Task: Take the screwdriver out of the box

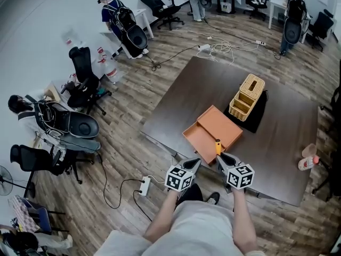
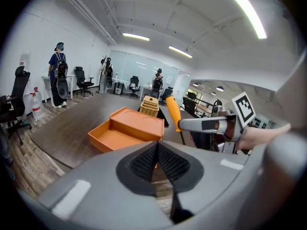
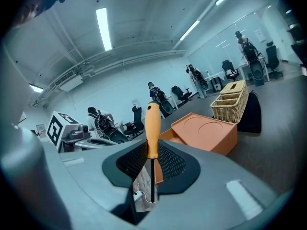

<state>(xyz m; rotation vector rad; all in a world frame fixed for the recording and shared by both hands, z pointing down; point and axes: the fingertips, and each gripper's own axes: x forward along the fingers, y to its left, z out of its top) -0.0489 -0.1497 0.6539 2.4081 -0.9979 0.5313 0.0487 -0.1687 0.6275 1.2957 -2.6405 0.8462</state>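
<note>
Screwdriver [image 3: 153, 123], orange handle up and shaft down, clamped at the handle's lower end between the jaws of the right hand-held gripper [image 3: 152, 153]. It is held over the worktop's [image 1: 277, 137] near edge, at about 5 o'clock of the orange box [image 1: 221, 122] and seemingly clear of its open tray. Left hand-held gripper [image 2: 157, 152] has its jaws together on nothing and hovers just beside the right one, at its 9 o'clock. Judgement: removal is nearly done. To finish well, hold the clamp firm, since the grip sits low on the handle and the tool could pivot. Draw it back without tilting, with the shaft tip away from the tray wall and the left gripper. Wicker basket [image 1: 246, 96] on a black cloth [image 1: 259, 116] stands at 1 o'clock of the box, well apart. A bottle [image 1: 308, 163] lies near the worktop's 3 o'clock edge. Neither blocks the path. Office chairs and other people are on the floor beyond, far off.
</note>
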